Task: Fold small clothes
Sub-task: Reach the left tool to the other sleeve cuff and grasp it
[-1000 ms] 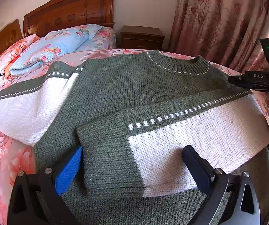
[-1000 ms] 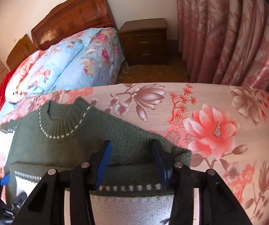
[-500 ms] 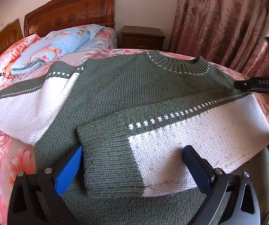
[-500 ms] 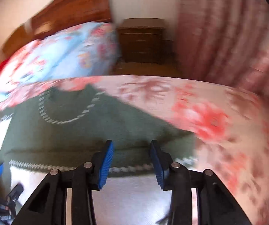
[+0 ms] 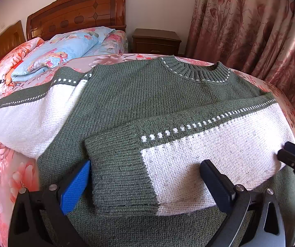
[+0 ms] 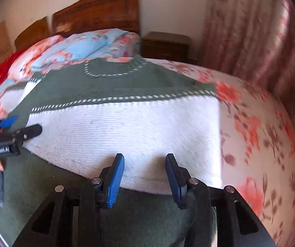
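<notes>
One sleeve [image 5: 188,158] lies folded across the sweater [image 5: 147,94] on the bed [image 6: 260,144]. Both grippers, left [image 5: 145,177] and right [image 6: 145,177], gape with nothing held. Next, pinch the far left sleeve [image 5: 30,119] near its cuff and lay it flat across.

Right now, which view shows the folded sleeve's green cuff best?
The left wrist view: the green cuff of the folded sleeve lies sharp and whole, just ahead of the open left gripper. The right wrist view is motion-blurred and shows mostly the sleeve's white part; the cuff is barely visible.
</notes>
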`<move>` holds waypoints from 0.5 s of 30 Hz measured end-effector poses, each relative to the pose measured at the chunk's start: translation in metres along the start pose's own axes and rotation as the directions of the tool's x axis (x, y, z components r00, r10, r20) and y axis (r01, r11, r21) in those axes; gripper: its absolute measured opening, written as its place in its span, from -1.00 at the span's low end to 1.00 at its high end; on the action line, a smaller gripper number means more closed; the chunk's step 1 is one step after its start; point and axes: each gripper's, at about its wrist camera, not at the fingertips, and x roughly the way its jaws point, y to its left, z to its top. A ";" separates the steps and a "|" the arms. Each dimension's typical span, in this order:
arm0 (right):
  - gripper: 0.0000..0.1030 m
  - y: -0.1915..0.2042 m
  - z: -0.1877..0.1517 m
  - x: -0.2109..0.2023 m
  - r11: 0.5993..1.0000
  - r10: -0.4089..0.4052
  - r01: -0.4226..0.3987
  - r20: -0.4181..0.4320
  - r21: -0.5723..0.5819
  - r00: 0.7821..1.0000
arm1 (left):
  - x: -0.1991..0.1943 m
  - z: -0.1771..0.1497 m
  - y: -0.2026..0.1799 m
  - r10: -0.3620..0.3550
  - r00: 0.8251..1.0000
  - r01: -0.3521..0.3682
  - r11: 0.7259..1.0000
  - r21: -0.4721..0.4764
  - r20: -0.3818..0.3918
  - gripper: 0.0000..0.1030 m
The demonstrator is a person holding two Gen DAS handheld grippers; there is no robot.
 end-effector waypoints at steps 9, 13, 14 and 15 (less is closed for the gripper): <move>-0.04 0.025 -0.033 -0.006 0.992 -0.033 0.032 -0.010 -0.125 0.999 | 0.000 0.000 0.000 -0.001 1.000 0.001 1.000 0.000 0.000 1.00; -0.03 0.005 -0.044 -0.012 1.000 0.025 -0.025 -0.013 -0.018 1.000 | -0.006 -0.005 0.003 -0.010 1.000 0.010 1.000 0.002 0.001 1.00; -0.03 0.006 -0.049 -0.014 0.999 0.023 -0.022 0.012 -0.048 1.000 | -0.008 -0.007 0.004 -0.012 1.000 0.012 1.000 -0.005 0.004 1.00; -0.03 0.007 -0.055 -0.017 0.997 0.026 -0.023 0.046 -0.073 0.999 | -0.010 -0.010 0.007 -0.011 1.000 0.011 1.000 -0.013 0.006 1.00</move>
